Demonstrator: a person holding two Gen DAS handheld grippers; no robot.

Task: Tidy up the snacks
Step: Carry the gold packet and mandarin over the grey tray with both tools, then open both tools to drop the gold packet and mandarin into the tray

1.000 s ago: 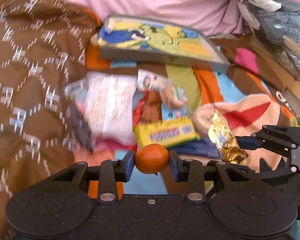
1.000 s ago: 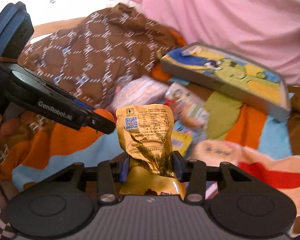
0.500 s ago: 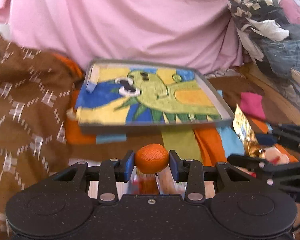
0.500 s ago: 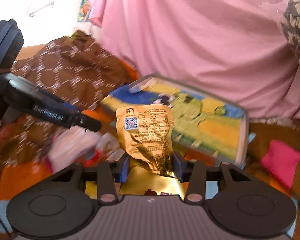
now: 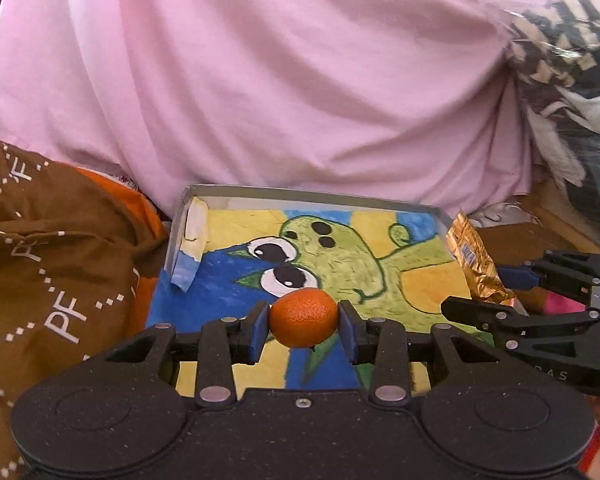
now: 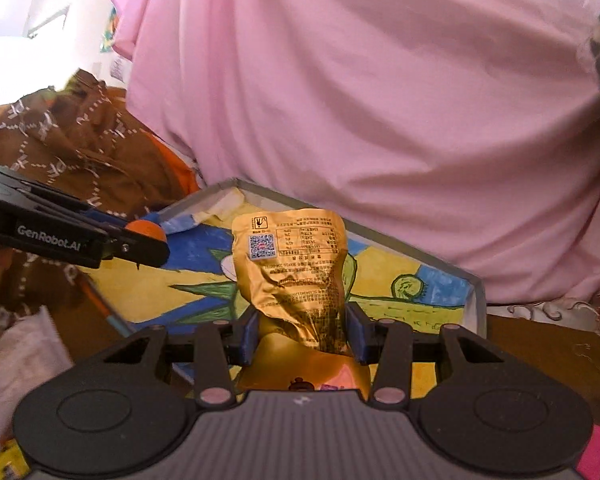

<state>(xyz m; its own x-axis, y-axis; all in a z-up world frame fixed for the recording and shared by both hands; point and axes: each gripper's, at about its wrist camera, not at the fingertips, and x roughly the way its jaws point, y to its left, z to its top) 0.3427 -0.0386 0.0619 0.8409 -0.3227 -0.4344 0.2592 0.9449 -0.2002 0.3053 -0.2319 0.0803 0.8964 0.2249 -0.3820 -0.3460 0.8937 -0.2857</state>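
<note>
Since a second ago both grippers have swung up from the heap of snacks on the bed and now hang over the shallow grey tray [image 5: 380, 199], whose floor is painted with a green cartoon creature on blue and yellow; the heap has dropped out of the left wrist view, and only a blurred white wrapper [image 6: 16, 356] shows at the lower left of the right wrist view.

The left gripper [image 5: 303, 322] has its jaws clenched on a small round orange [image 5: 303, 323], glossy and dimpled, held over the near middle of the tray. Being round, it has no clear long axis.

The right gripper [image 6: 302, 330] has its jaws clenched on the lower part of a crinkled gold foil packet [image 6: 296, 276] with a QR code and fine print on its face. The packet stands upright, long axis pointing up and away from the gripper, above the tray's right half.

A pink sheet [image 5: 280, 80] rises behind the tray, and a brown patterned cloth [image 5: 40, 280] lies to its left.
</note>
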